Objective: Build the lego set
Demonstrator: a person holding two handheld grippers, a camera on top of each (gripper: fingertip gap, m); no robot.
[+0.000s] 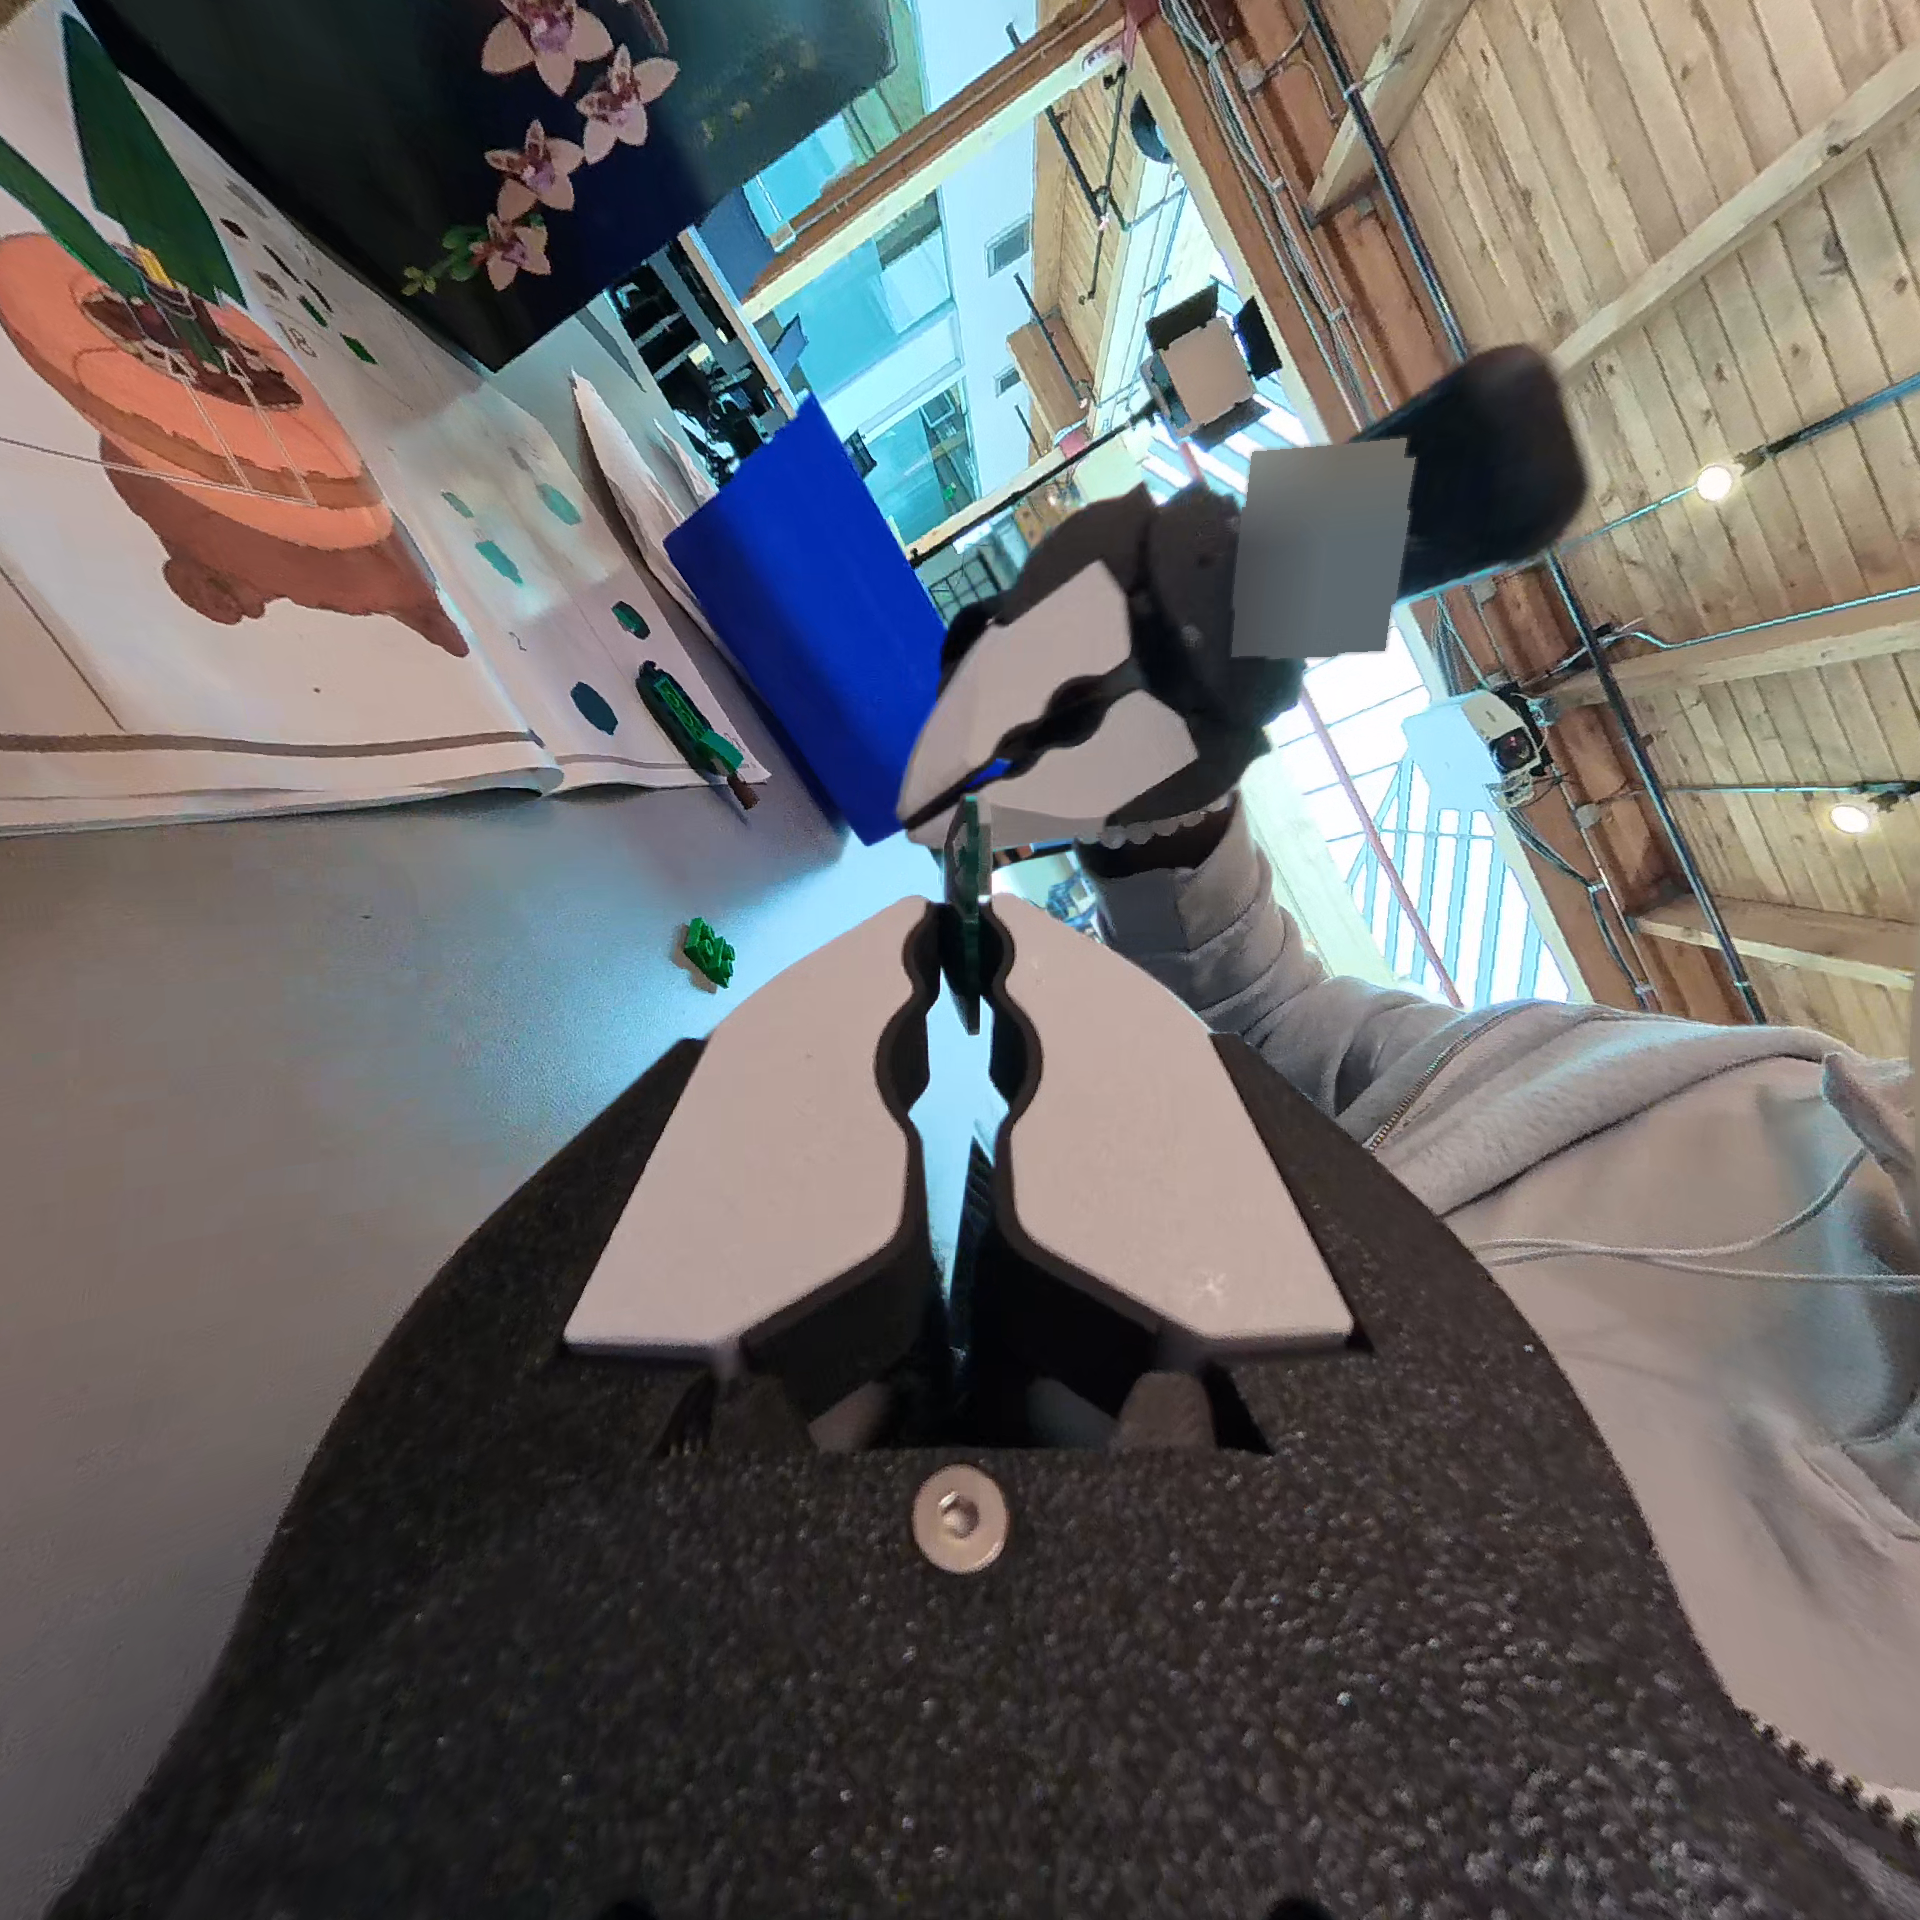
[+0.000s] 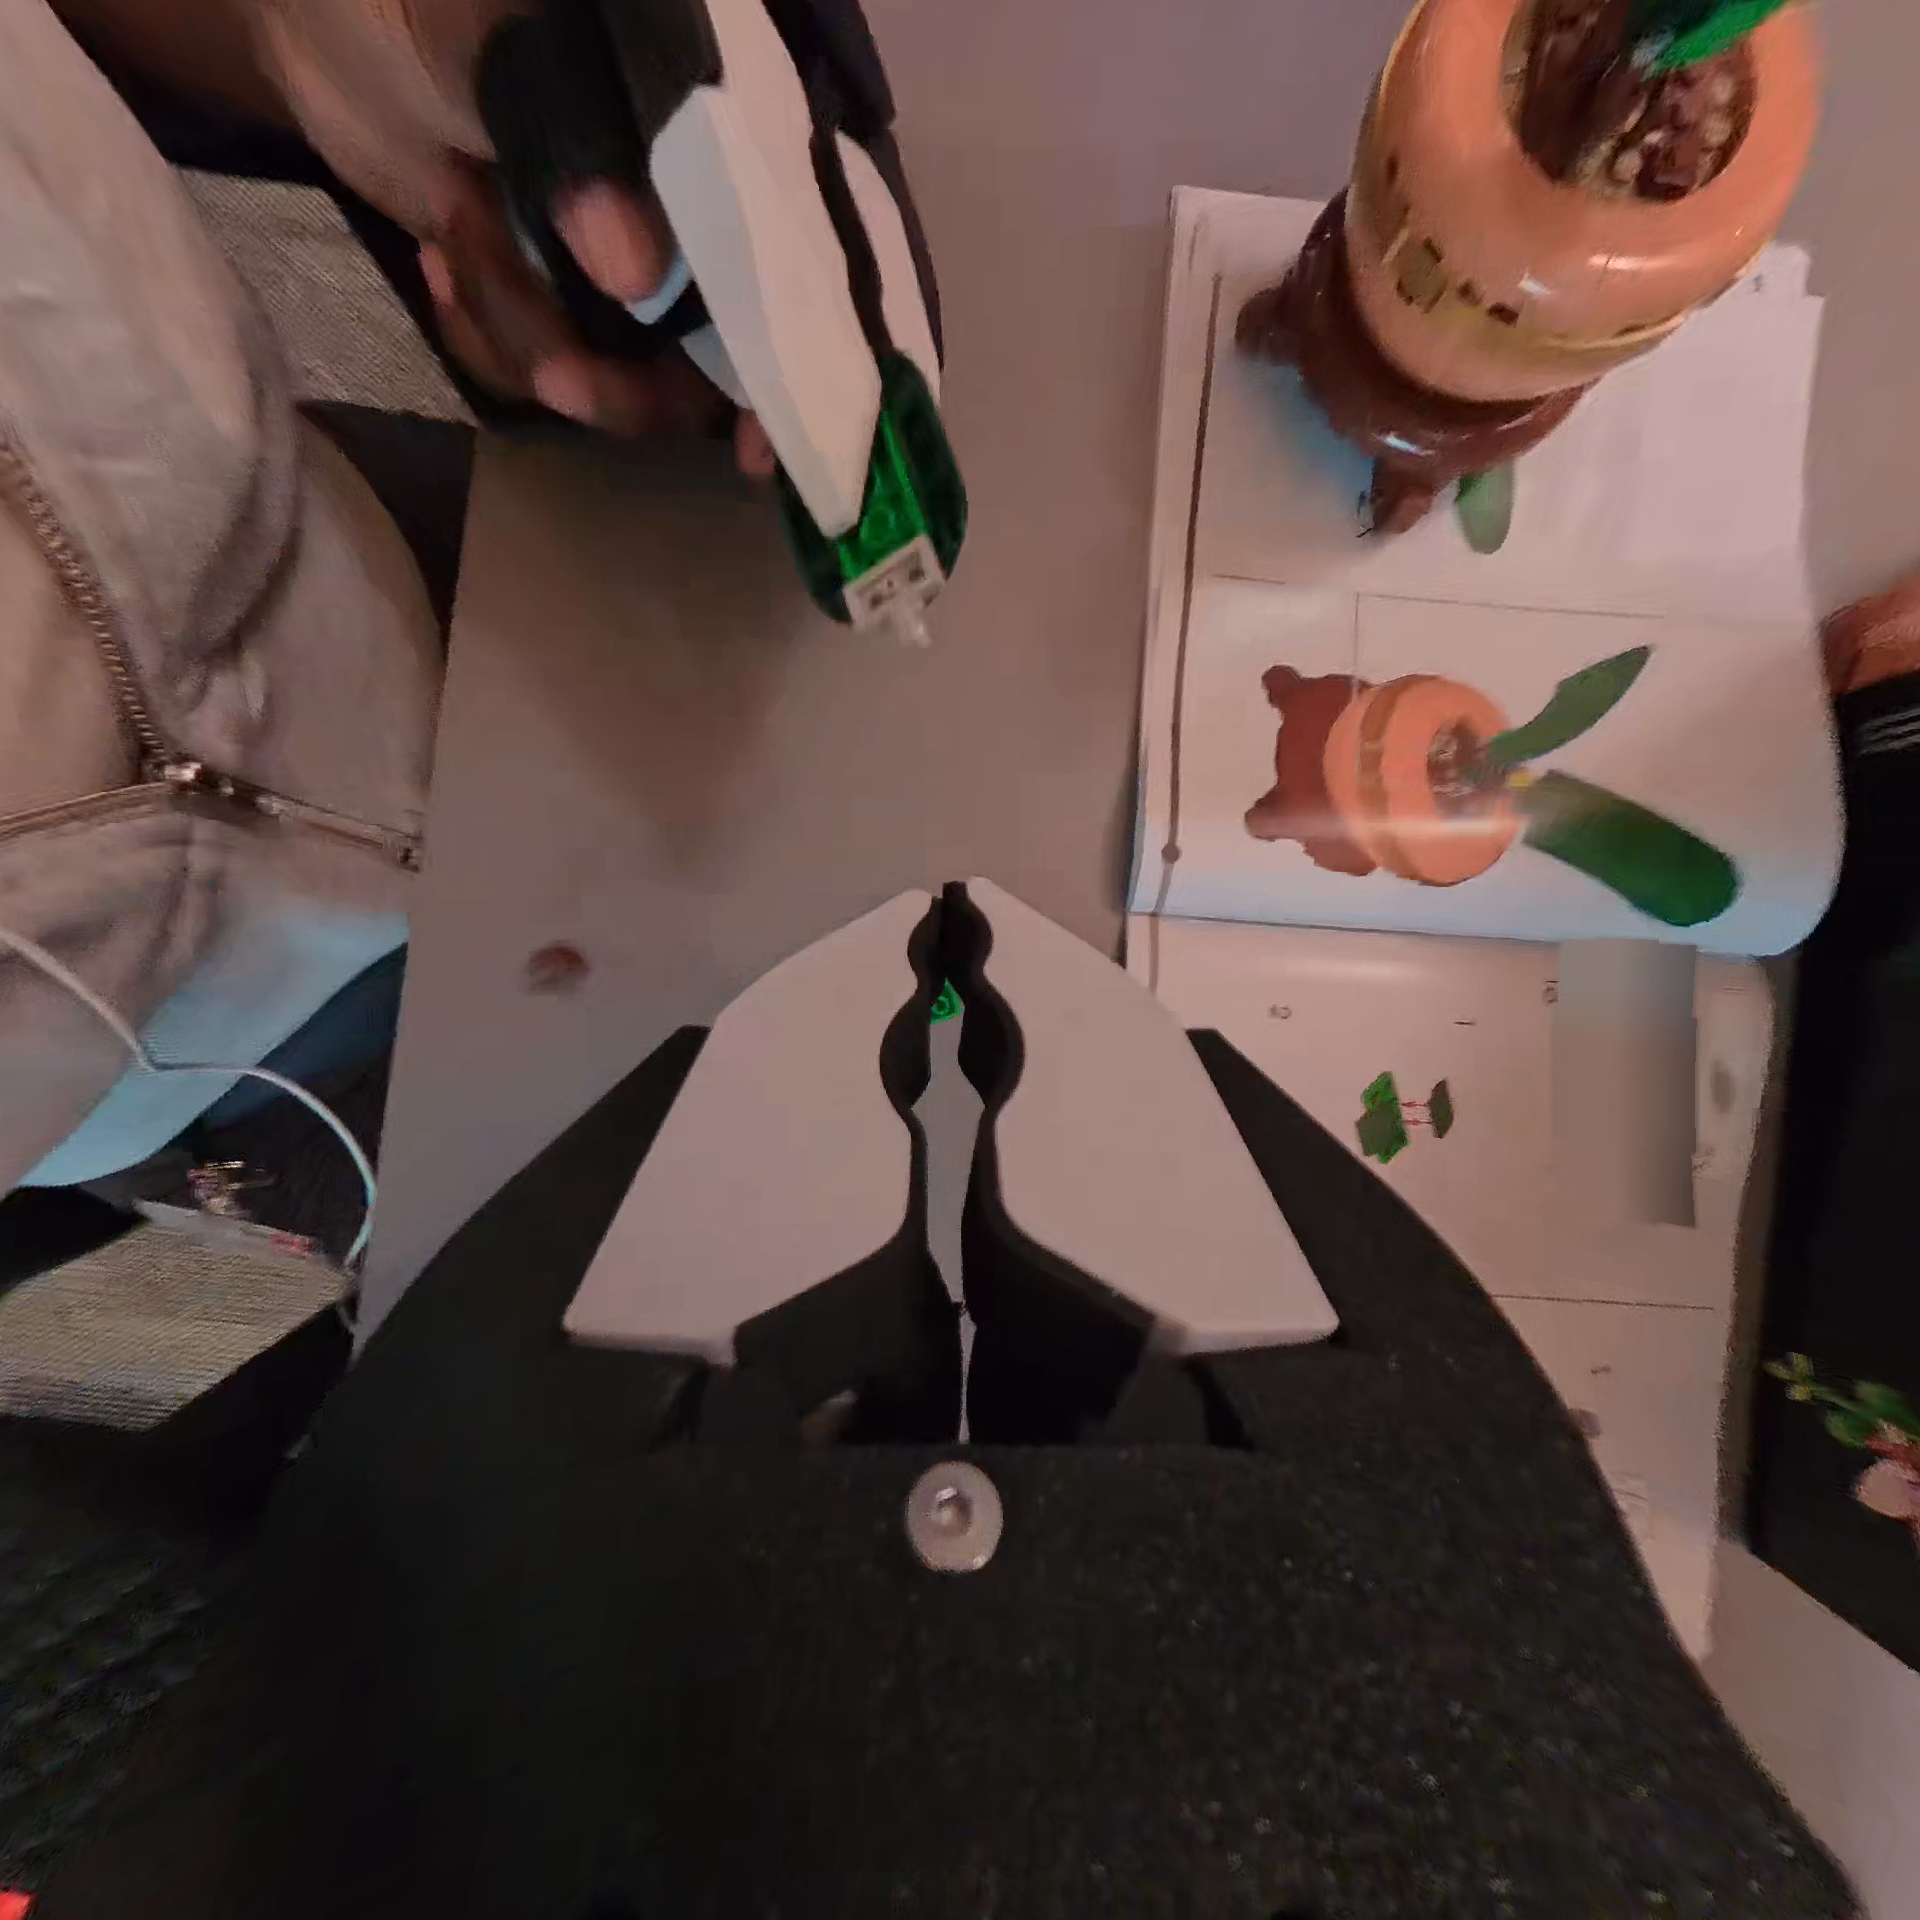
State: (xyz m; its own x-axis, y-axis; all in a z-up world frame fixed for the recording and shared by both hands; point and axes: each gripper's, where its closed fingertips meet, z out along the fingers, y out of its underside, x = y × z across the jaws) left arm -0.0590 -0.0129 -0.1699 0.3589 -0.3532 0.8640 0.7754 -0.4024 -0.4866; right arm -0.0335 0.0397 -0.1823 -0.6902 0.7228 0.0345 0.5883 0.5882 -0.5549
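Observation:
My left gripper (image 1: 961,920) is shut on a dark green leaf piece (image 1: 969,862), held edge-on and raised above the table. In the right wrist view the left gripper (image 2: 883,488) holds this leaf (image 2: 920,457), which has a small light grey part (image 2: 891,590) at its end. My right gripper (image 2: 951,899) is shut; it hangs just beyond the leaf's tip in the left wrist view (image 1: 920,816). A speck of green (image 2: 943,1006) shows in its finger gap; I cannot tell if it is held. The orange and brown pot model (image 2: 1538,239) stands on the booklet.
A small green piece (image 1: 710,951) lies loose on the grey table (image 1: 312,1039). The open instruction booklet (image 2: 1455,790) lies to the right. Another green leaf part (image 1: 686,722) lies by a blue box (image 1: 810,613). A person's grey sleeve (image 1: 1455,1091) is close. There is about 7 centimeters between the tips of the two grippers.

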